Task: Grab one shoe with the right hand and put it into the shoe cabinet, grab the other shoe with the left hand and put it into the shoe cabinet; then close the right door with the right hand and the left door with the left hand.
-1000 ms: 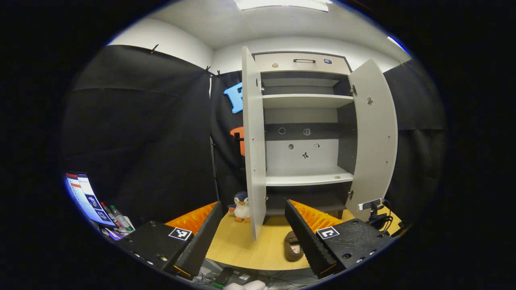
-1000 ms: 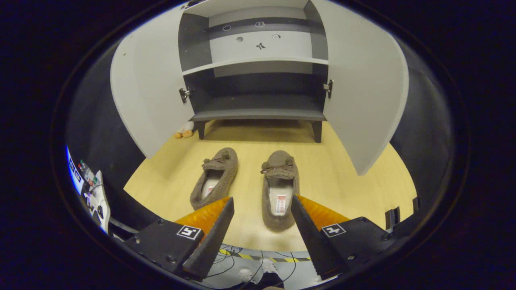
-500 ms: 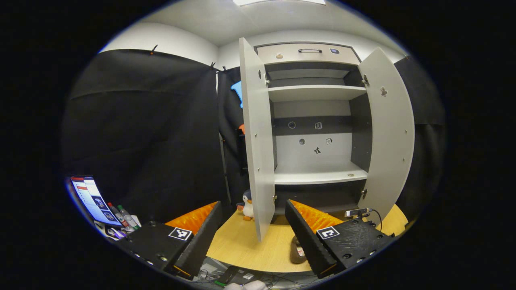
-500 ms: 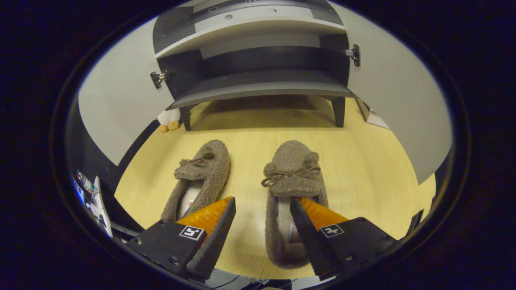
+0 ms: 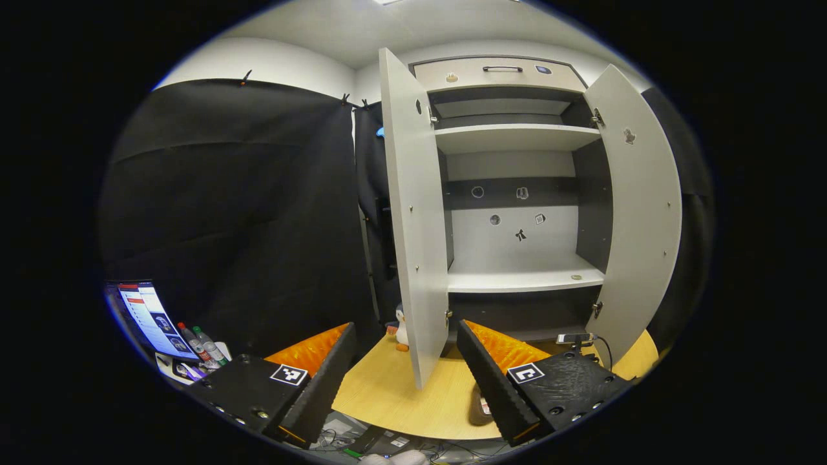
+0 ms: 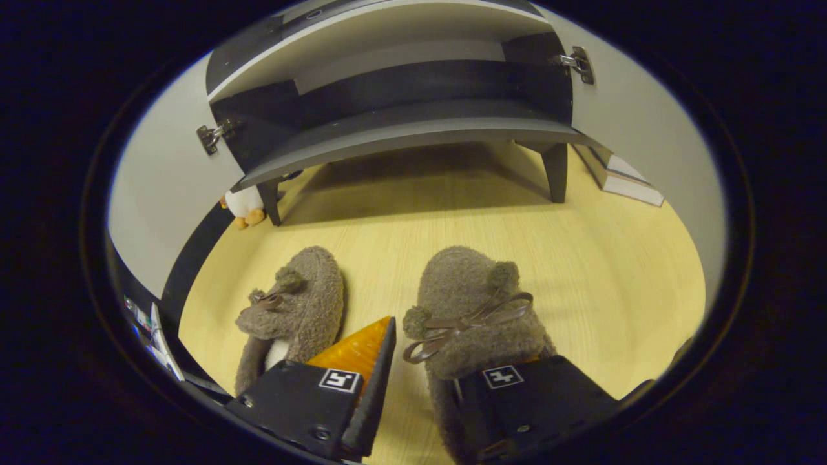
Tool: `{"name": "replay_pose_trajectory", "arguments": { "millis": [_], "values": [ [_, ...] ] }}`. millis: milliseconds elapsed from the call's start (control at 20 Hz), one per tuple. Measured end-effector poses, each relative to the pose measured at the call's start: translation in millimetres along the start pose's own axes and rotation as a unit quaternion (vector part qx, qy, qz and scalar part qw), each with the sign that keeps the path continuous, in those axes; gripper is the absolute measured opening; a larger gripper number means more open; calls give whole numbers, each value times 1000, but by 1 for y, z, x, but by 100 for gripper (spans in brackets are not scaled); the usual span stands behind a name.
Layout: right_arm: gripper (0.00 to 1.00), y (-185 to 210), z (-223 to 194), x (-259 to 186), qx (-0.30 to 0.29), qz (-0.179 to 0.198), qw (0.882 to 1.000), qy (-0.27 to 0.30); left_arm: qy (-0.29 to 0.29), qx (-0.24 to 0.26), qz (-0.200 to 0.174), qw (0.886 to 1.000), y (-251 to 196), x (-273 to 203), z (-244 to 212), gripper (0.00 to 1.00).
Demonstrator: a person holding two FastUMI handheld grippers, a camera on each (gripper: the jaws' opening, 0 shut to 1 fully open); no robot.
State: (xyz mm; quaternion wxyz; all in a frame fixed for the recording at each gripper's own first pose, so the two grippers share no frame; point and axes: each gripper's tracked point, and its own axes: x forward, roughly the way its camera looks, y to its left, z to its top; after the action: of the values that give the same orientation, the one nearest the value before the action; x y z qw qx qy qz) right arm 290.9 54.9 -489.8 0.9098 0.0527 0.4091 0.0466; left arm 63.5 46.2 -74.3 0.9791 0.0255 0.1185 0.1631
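Observation:
Two brown fuzzy slippers lie side by side on the pale wood floor before the cabinet. My right gripper [image 6: 423, 349] is low over the right slipper [image 6: 471, 303]. One finger [image 6: 378, 361] stands outside the slipper's left side with a strip of floor between them. The other finger is tucked into the slipper's opening under its bow. The left slipper [image 6: 300, 310] lies untouched. The shoe cabinet [image 5: 523, 281] stands with its left door [image 5: 413, 219] and right door [image 5: 639, 206] swung open. My left gripper [image 5: 406, 326] hangs open and holds nothing, with a slipper's heel [image 5: 479, 408] beside its right finger.
A penguin toy [image 5: 400, 326] sits by the cabinet's left leg [image 6: 270, 201]. Books [image 6: 620, 181] lie on the floor behind the right door [image 6: 652, 148]. A lit screen [image 5: 145, 316] and bottles [image 5: 200, 342] are at the left. A small device with a cable [image 5: 575, 338] sits near the right door.
My right gripper has dropped forward onto the right slipper, one finger has gone into its opening, and the jaws have narrowed. The left gripper has shifted slightly, so the cabinet has slid rightward in its view.

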Motion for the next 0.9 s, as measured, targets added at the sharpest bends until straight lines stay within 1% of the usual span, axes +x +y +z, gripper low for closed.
{"name": "replay_pose_trajectory", "arguments": {
  "millis": [50, 100, 150, 200, 300, 400, 500, 600, 700, 850, 900],
  "values": [
    [43, -5, 2, -1, -5, -12, 1000, -4, 0, -2, 1, 1000, 0, 1, 1, 96],
    [25, -7, -1, 2, -7, -15, 1000, -1, 0, -3, 0, 1000, -2, 3, 1, 96],
    [18, -5, -2, -2, -8, -11, 1000, 4, -1, -4, -1, 1000, -2, 4, 1, 96],
    [14, -4, -2, -4, -7, -6, 1000, 8, -3, -5, -2, 1000, -3, 5, 3, 96],
    [11, 1, -3, -12, -1, 9, 1000, 20, -7, -5, -7, 1000, -7, 8, 6, 96],
    [10, 5, 7, -25, -3, 15, 1000, 10, -10, -4, -12, 1000, -10, 8, 6, 96],
    [9, 14, 26, -46, -9, 25, 1000, -12, -13, -8, -24, 1000, -15, 6, 7, 96],
    [10, 23, 52, -70, -20, 31, 998, -42, -16, -8, -34, 999, -20, 3, 7, 96],
    [10, 35, 85, -98, -18, 41, 996, -75, -20, -8, -43, 999, -23, 0, 7, 96],
    [9, 49, 143, -141, -22, 52, 990, -128, -27, -11, -53, 998, -26, -3, 10, 96],
    [10, 54, 162, -150, -23, 55, 987, -146, -30, -11, -56, 998, -27, -4, 11, 96]
  ]
}}
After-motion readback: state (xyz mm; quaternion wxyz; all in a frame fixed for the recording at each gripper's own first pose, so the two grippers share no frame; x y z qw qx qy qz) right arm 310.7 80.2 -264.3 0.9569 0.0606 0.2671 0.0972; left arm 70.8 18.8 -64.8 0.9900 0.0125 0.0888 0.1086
